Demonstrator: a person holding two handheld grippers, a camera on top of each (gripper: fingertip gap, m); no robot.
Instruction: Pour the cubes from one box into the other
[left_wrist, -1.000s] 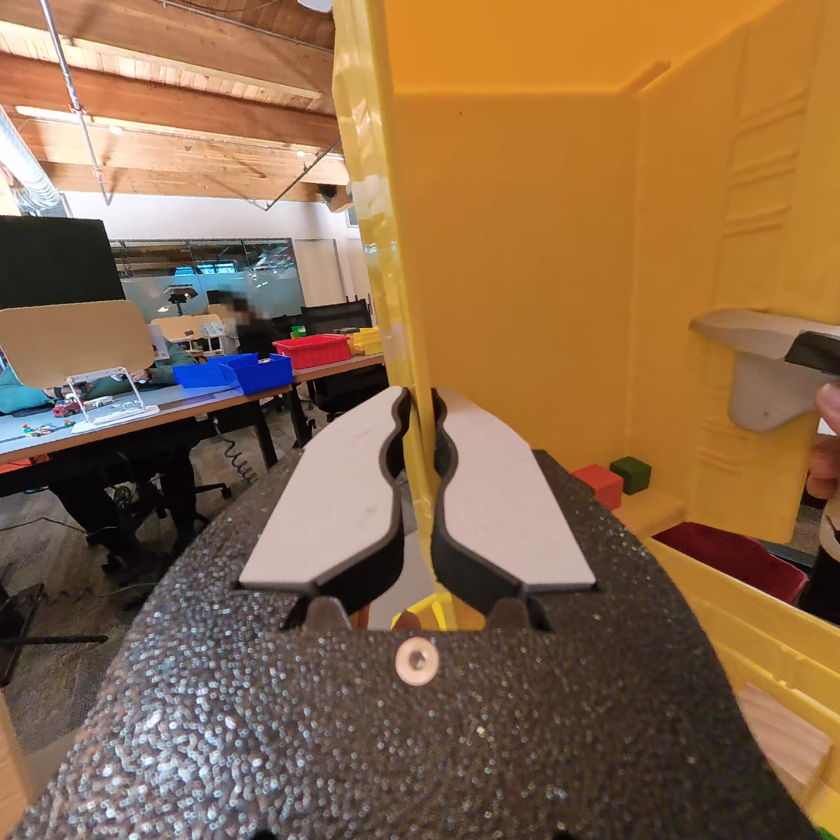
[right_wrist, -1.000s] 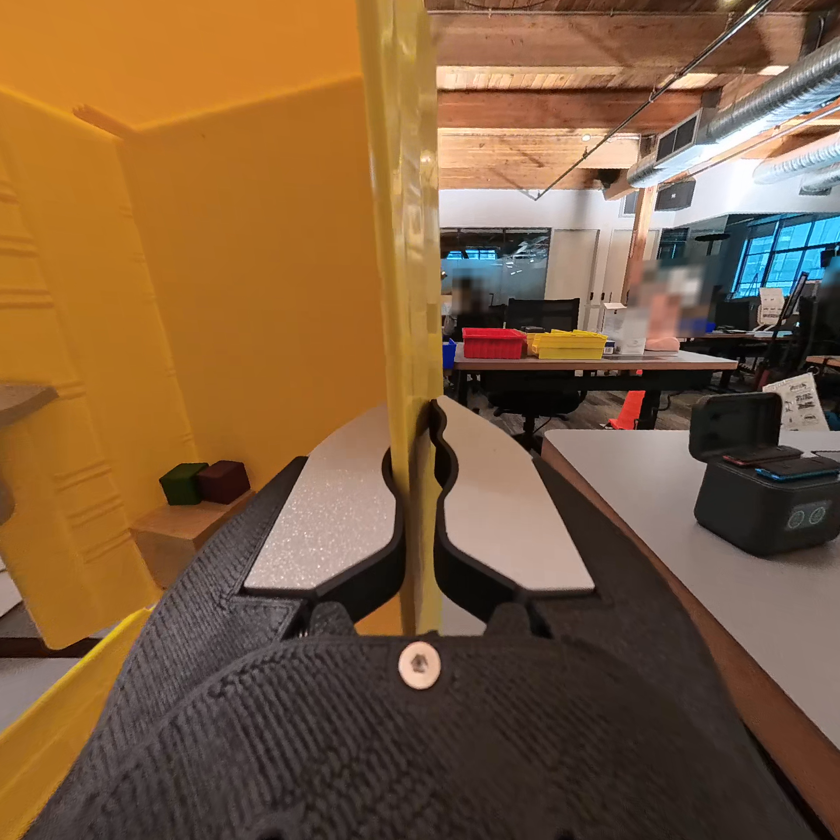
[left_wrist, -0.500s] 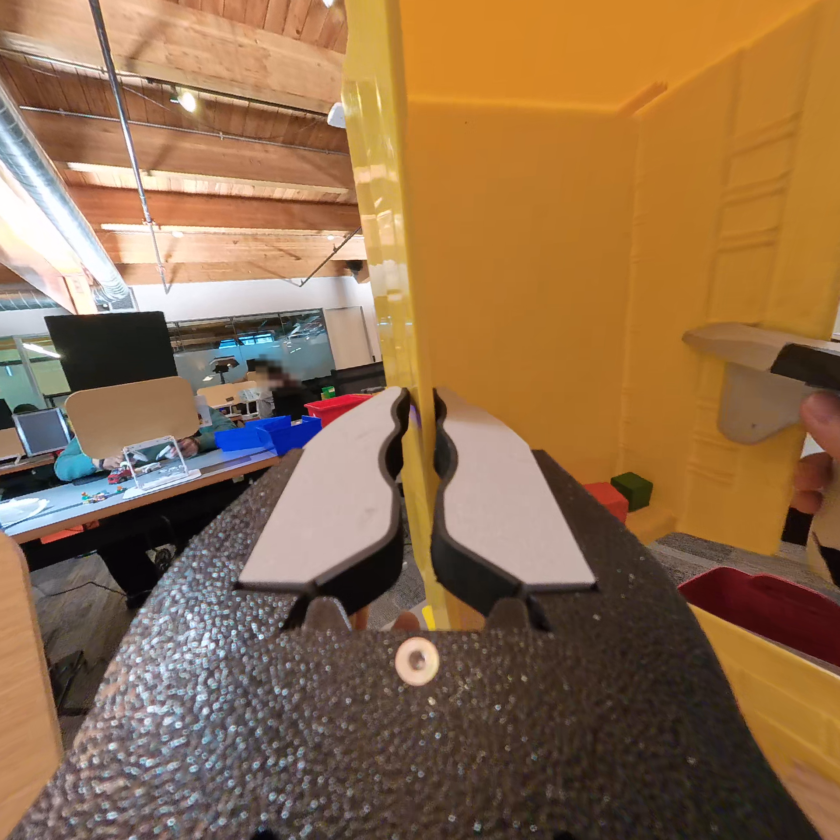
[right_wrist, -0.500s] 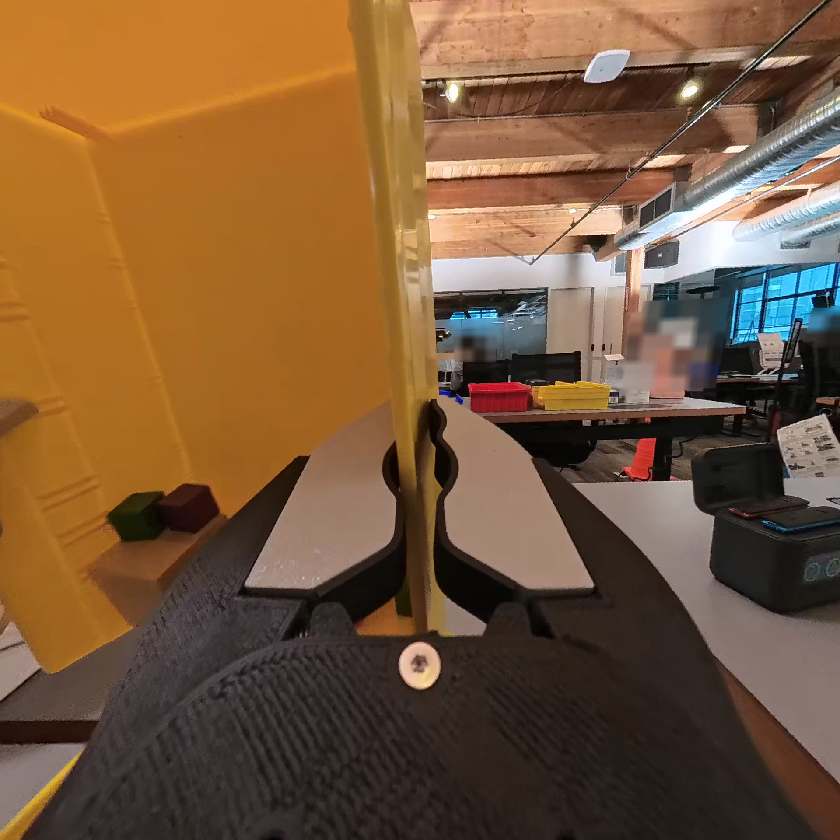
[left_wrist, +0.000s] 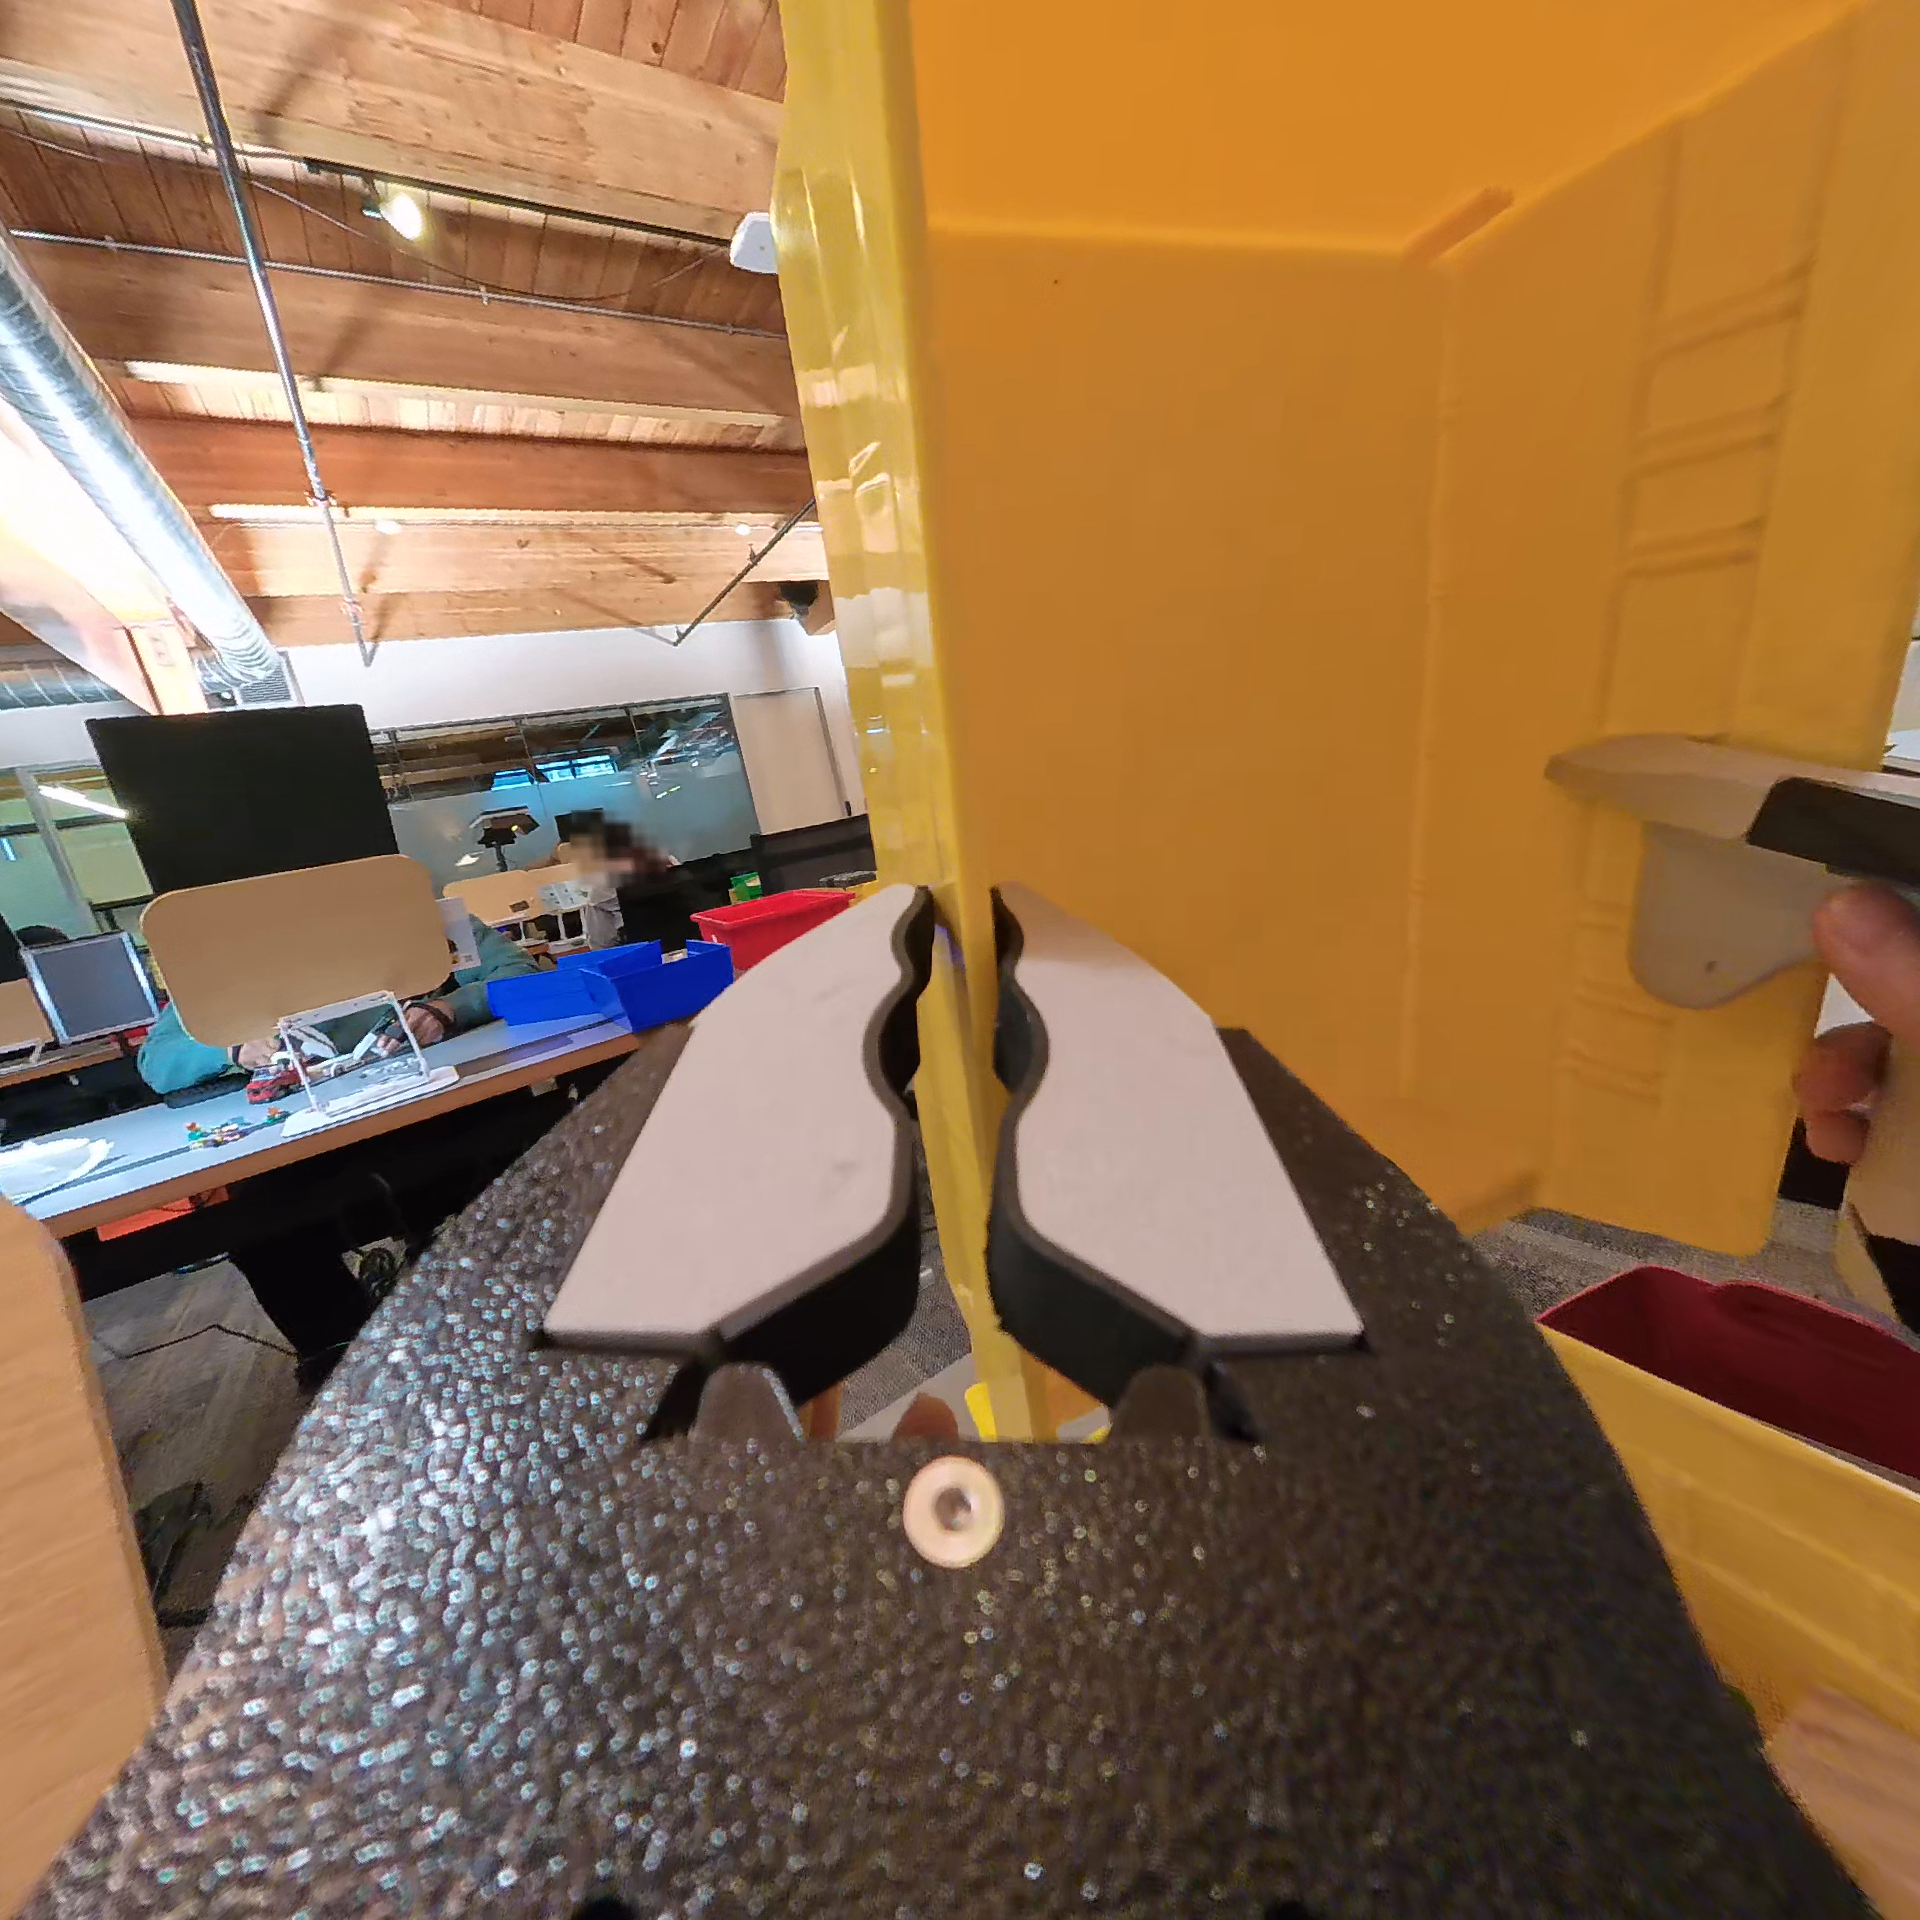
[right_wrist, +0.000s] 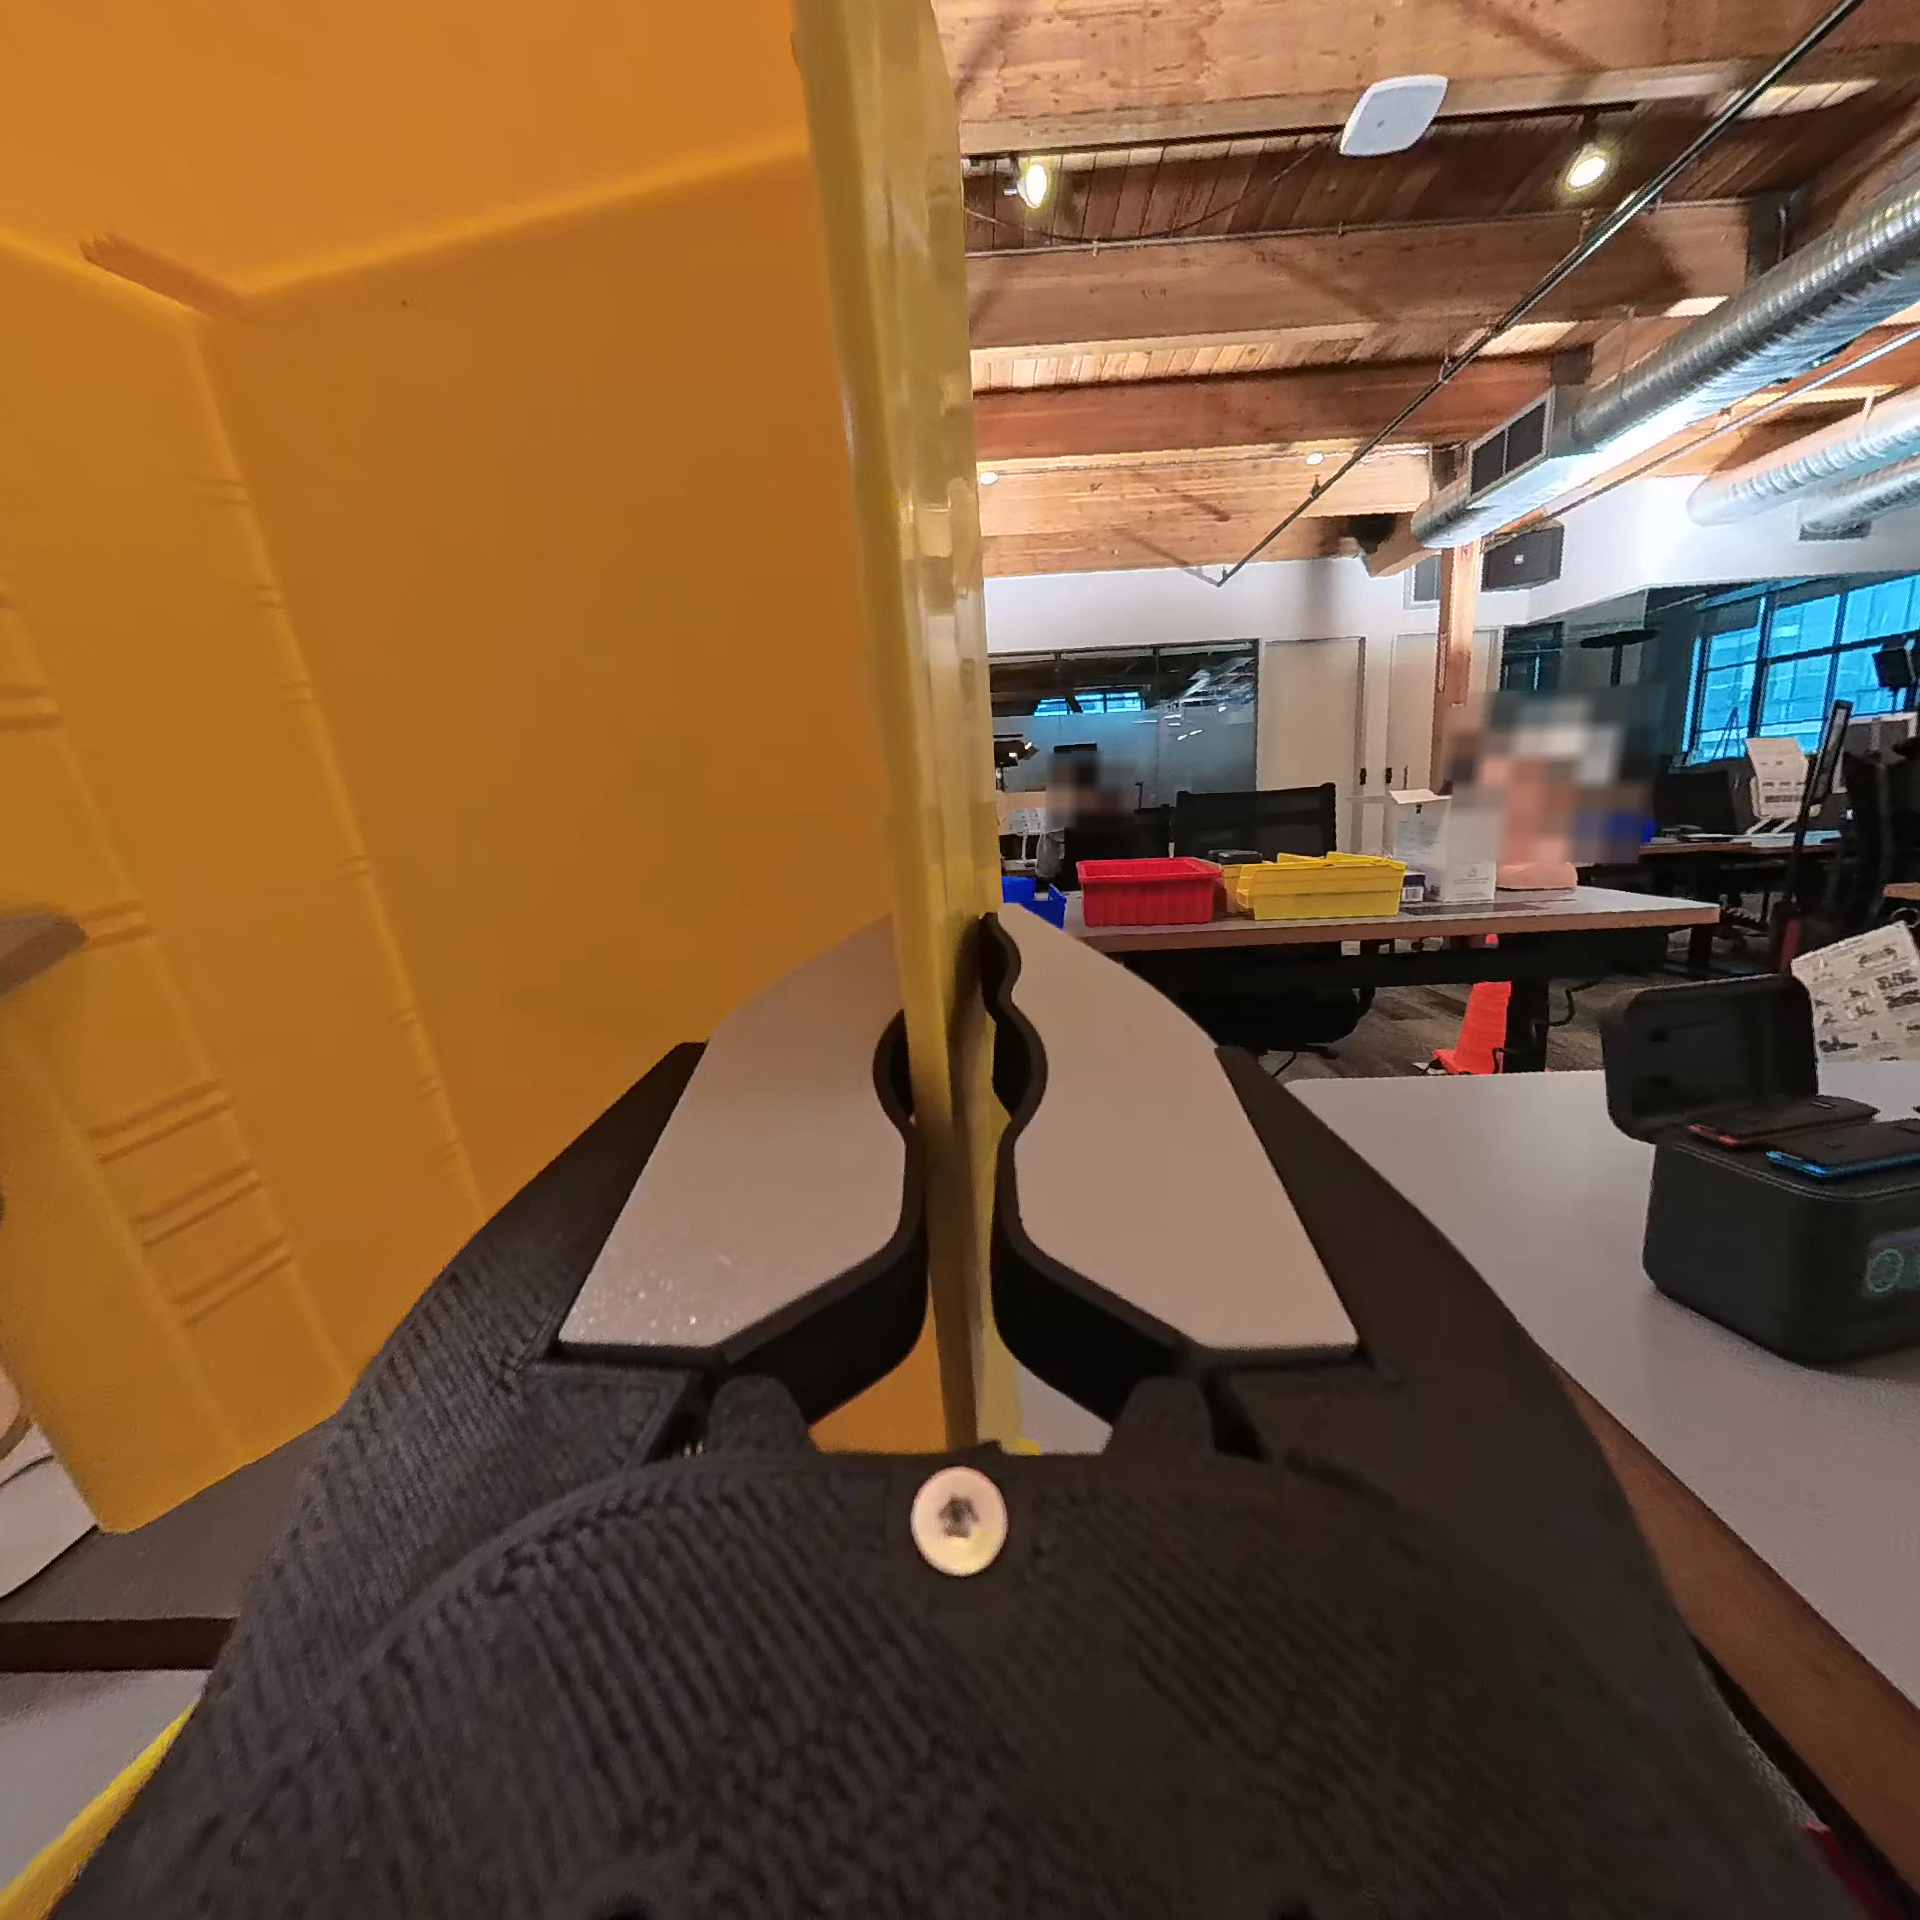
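I hold a yellow box (left_wrist: 1195, 675) tipped steeply on end between both grippers. My left gripper (left_wrist: 956, 904) is shut on its left wall. My right gripper (right_wrist: 971, 930) is shut on the opposite wall (right_wrist: 914, 520), and one of its fingers (left_wrist: 1704, 914) shows in the left wrist view with a hand behind it. No cubes show inside the tipped box (right_wrist: 468, 675). A second yellow box (left_wrist: 1766, 1538) lies below at the lower right, with a pale wooden cube (left_wrist: 1860, 1787) in it. Its rim also shows in the right wrist view (right_wrist: 94, 1818).
A dark red object (left_wrist: 1745, 1361) lies just beyond the lower box's rim. A black device (right_wrist: 1787, 1195) stands on the grey table (right_wrist: 1558, 1299) to my right. Farther tables hold red, yellow and blue bins, with people seated there.
The held box has tipped up further. The red, green and wooden cubes that lay against its lower wall have slid out of view. Both grippers keep their hold.
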